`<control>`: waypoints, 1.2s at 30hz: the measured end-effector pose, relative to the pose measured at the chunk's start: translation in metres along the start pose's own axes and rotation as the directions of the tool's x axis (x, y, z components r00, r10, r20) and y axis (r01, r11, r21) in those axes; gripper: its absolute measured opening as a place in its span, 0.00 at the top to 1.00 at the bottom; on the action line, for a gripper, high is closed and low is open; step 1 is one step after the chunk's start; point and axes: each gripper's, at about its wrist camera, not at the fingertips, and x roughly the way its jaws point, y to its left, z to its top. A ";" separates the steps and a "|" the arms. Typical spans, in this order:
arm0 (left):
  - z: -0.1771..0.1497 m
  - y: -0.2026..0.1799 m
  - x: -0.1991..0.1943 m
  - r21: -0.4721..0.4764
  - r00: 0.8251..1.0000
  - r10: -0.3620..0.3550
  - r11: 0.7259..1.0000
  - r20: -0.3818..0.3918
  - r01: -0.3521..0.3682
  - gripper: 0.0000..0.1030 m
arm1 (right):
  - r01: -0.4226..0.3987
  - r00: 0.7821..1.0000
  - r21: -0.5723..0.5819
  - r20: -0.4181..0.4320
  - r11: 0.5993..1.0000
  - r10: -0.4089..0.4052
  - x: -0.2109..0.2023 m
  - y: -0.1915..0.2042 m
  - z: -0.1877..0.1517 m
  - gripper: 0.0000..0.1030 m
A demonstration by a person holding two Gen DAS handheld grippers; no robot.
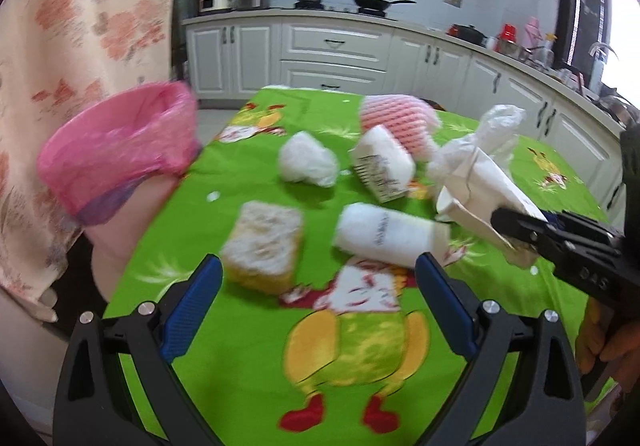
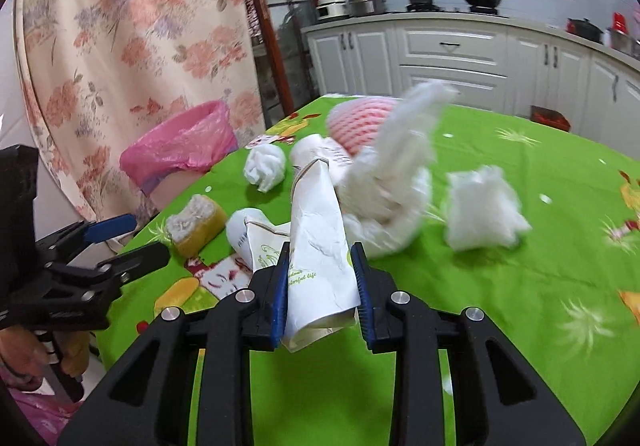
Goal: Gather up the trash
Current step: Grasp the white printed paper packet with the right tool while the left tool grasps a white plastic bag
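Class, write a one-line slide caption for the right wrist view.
Right gripper clamps a crushed paper cup above the littered green tablecloth.

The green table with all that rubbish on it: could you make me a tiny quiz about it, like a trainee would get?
1. True or false: the right gripper is shut on a crumpled paper cup.
2. Which item lies nearest the open left gripper? A) yellow sponge B) pink foam fruit net C) crumpled tissue
3. Fill in: the bin beside the table is lined with a ____ plastic bag.

Key: 1 true; 2 A; 3 pink.
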 end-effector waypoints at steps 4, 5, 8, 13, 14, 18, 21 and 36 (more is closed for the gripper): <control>0.012 -0.024 0.010 0.043 0.999 -0.034 0.999 0.023 0.033 0.09 | 0.050 0.998 0.036 0.033 0.998 -0.051 -0.027 -0.017 -0.013 0.72; 0.016 -0.030 0.013 0.052 0.999 -0.045 0.998 0.028 0.043 0.09 | 0.062 0.997 0.046 0.039 0.997 -0.064 -0.033 -0.021 -0.015 0.72; 0.027 -0.051 0.025 0.076 0.996 -0.083 0.994 0.044 0.080 0.09 | 0.096 0.993 0.110 0.056 0.989 -0.102 -0.053 -0.043 -0.026 0.72; 0.042 -0.091 0.050 0.108 0.987 -0.155 0.983 0.048 0.149 0.09 | 0.142 0.985 0.184 0.072 0.973 -0.158 -0.073 -0.069 -0.036 0.72; 0.043 -0.097 0.054 0.115 0.986 -0.160 0.981 0.047 0.154 0.09 | 0.148 0.983 0.199 0.078 0.969 -0.166 -0.077 -0.074 -0.038 0.72; 0.050 -0.121 0.079 0.130 0.985 -0.170 0.978 0.029 0.165 0.09 | 0.165 0.977 0.224 0.098 0.961 -0.190 -0.086 -0.084 -0.040 0.72; 0.051 -0.133 0.099 0.141 0.988 -0.154 0.978 0.003 0.152 0.09 | 0.172 0.973 0.238 0.114 0.956 -0.203 -0.094 -0.090 -0.040 0.72; 0.046 -0.140 0.089 0.164 0.982 -0.188 0.969 0.019 0.182 0.63 | 0.196 0.967 0.267 0.104 0.944 -0.231 -0.097 -0.093 -0.050 0.72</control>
